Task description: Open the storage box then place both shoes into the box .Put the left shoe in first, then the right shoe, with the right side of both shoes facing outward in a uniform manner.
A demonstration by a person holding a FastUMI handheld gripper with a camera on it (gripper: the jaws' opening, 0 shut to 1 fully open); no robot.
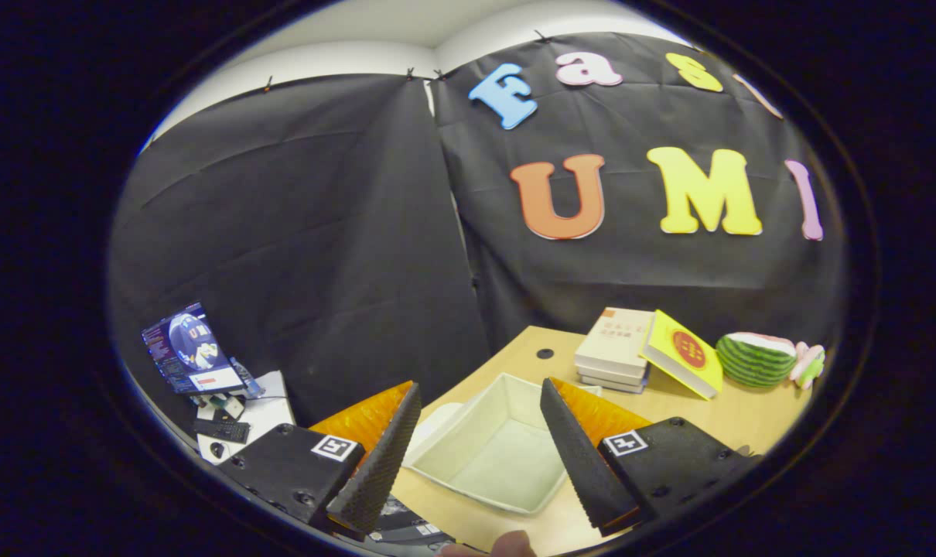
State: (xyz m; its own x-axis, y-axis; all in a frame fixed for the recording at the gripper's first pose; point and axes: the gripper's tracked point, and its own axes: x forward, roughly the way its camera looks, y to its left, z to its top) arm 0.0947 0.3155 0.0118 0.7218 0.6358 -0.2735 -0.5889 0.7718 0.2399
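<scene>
On the table [746,414] | tongs [479,441] released, empty | one storage box [507,456] between fingers | three stacked books [613,350]

A staged recording booth in a lab or office room: black cloth [305,232] is clipped up as walls beneath a white ceiling. A wooden counter [715,418] carries props, namely stacked books [615,348] and a toy watermelon [754,360]. A laptop [189,352] sits on a side table beyond the counter's left edge.
</scene>
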